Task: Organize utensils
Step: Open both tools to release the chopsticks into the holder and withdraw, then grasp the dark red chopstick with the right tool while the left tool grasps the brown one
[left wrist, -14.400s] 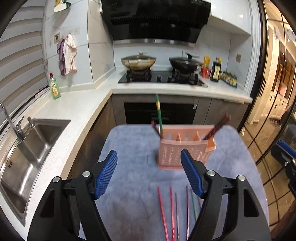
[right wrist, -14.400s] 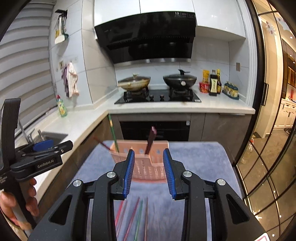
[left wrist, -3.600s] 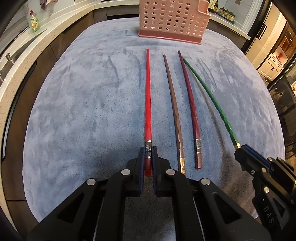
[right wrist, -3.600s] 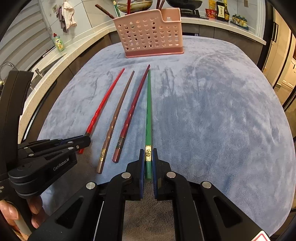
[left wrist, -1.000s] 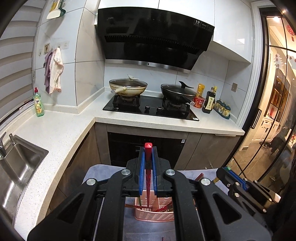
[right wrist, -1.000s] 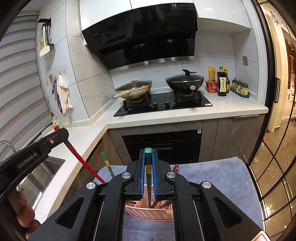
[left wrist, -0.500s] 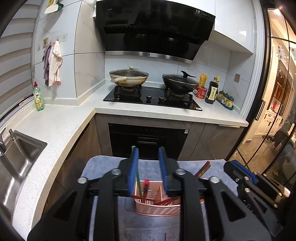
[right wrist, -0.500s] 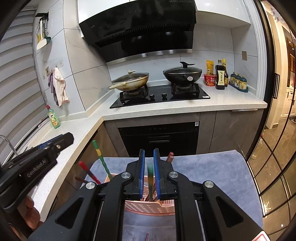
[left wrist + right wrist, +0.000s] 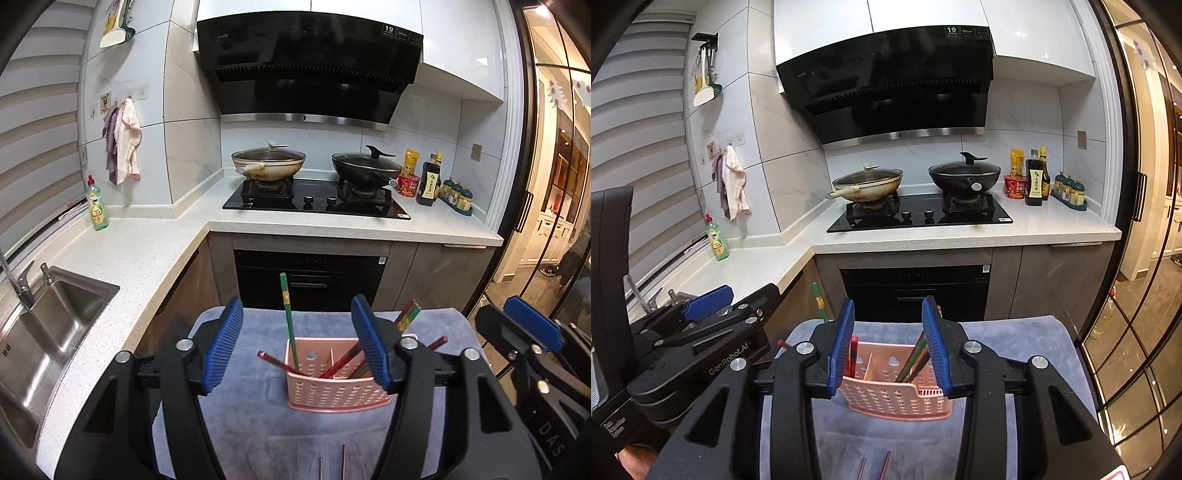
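A pink perforated holder stands on the blue-grey cloth. Several chopsticks lean in it: a green one upright in the left compartment, a red one slanting over the left rim, more red and dark ones to the right. My left gripper hangs in front of the holder, jaws opening, nothing between them. My right gripper is likewise before the holder, jaws opening and empty. Tips of two chopsticks lie on the cloth near me.
Behind the cloth runs a white counter with a sink at left, a hob with two lidded pans, bottles and a dish-soap bottle. Glass doors stand at right.
Both grippers let go of their chopsticks, the red one and the green one, which now stand in the holder. Both jaws have spread apart and the grippers have drawn back from the holder.
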The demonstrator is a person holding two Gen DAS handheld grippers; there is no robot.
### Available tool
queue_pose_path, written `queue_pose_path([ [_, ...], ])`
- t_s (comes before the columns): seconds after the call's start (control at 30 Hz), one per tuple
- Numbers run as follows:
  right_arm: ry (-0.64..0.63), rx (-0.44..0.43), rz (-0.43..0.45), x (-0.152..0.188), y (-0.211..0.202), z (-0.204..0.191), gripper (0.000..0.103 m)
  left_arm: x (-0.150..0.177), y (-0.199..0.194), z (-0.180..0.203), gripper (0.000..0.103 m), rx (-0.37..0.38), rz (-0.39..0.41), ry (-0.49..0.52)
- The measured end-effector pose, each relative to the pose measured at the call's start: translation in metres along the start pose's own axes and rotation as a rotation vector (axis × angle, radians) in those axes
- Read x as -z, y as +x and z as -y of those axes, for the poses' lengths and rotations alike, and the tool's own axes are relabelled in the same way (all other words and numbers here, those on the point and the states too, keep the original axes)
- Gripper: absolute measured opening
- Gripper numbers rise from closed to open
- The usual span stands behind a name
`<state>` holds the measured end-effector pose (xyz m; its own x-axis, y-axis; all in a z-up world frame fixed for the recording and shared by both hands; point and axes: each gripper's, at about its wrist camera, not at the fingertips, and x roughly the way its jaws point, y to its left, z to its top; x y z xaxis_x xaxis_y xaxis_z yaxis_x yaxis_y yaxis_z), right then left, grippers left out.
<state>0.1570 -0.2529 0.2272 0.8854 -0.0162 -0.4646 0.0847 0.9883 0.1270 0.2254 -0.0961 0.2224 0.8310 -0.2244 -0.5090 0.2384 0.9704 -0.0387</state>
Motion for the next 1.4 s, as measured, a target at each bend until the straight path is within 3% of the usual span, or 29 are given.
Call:
queue_pose_path([
  [0.33,-0.037,0.036,-0.054,0.048,-0.039,0.002,0.038,0.043,-0.031,-0.01,0.06,-0.018,-0.077,0.021],
  [0.57,-0.038,0.035,-0.166,0.104,-0.05,0.005,0.038,0.091,-0.044,-0.015,0.061,-0.056,-0.137,0.048],
  [1.07,-0.025,0.004,-0.36,0.212,-0.049,-0.007,0.038,0.201,-0.05,-0.018,0.06,-0.028,-0.32,0.065],
  [1.4,-0.022,-0.01,-0.442,0.262,-0.038,-0.022,0.038,0.245,-0.05,-0.02,0.06,-0.027,-0.401,0.057],
])
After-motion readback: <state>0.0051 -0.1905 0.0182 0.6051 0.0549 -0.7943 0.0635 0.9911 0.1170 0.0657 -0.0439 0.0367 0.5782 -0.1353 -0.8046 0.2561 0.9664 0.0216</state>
